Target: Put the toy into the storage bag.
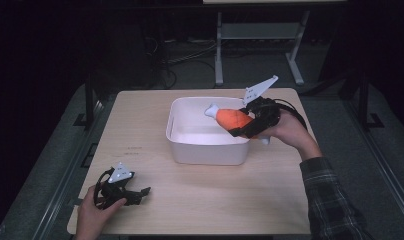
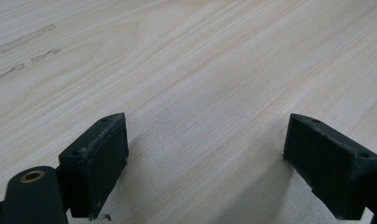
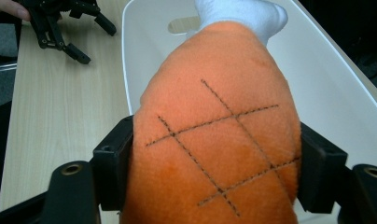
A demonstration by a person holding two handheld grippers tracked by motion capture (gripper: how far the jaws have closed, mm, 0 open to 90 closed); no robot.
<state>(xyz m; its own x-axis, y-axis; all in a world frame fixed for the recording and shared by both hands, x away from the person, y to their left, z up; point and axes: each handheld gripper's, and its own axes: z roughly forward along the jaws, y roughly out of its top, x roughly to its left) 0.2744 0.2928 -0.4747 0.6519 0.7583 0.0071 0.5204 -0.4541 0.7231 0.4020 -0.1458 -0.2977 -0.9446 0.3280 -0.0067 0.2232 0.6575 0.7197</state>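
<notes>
**Plush Toy Held Over Tub; Left Gripper Resting Open**

In the high view, a white tub (image 1: 208, 145) is seen at the centre of the wooden table (image 1: 200, 200). The right gripper (image 1: 242, 125) is positioned at the tub's right rim, right of frame centre, and is gripped by the person's right hand (image 1: 285, 131). An orange plush toy (image 1: 232, 119) with a white tip is clamped between its 2 jaws and is held above the tub's interior, white tip pointing toward the upper left of the frame.

In the right gripper view, the orange plush toy (image 3: 219, 135) is pressed on both sides by the jaws. Black stitched crossing lines are visible on its surface. The tub (image 3: 144, 56) extends behind it toward the top of the frame.

The left gripper (image 1: 140, 194) is located at the lower left of the high view, low over the table, held by the left hand (image 1: 92, 215). In the left gripper view, its 2 jaws are spread wide, with bare wood grain (image 2: 200, 70) between them and nothing gripped.
</notes>
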